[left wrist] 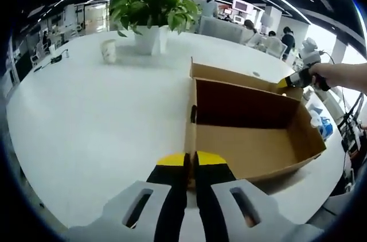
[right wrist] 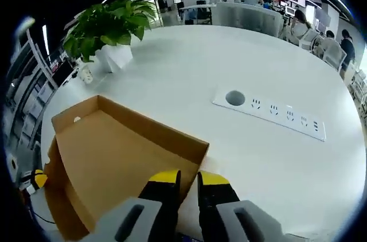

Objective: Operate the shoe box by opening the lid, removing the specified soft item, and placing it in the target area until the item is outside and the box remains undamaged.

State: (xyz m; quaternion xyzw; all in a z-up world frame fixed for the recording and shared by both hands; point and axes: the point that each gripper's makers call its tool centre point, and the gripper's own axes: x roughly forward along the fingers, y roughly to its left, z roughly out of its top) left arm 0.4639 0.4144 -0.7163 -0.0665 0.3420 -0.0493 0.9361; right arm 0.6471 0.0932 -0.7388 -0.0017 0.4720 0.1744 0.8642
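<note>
The shoe box [left wrist: 252, 133] is braced open on the tabletop [left wrist: 97, 116], presumably for access: its near wall is pinched by the left claw [left wrist: 191, 159], its lid [right wrist: 109, 156] by the right claw [right wrist: 188, 178].

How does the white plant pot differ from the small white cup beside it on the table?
The white plant pot is clearly bigger than the small white cup. The pot holds a leafy green plant; nothing rises from the cup. Both are white and stand upright on the white table, apart from the open cardboard box.
</note>
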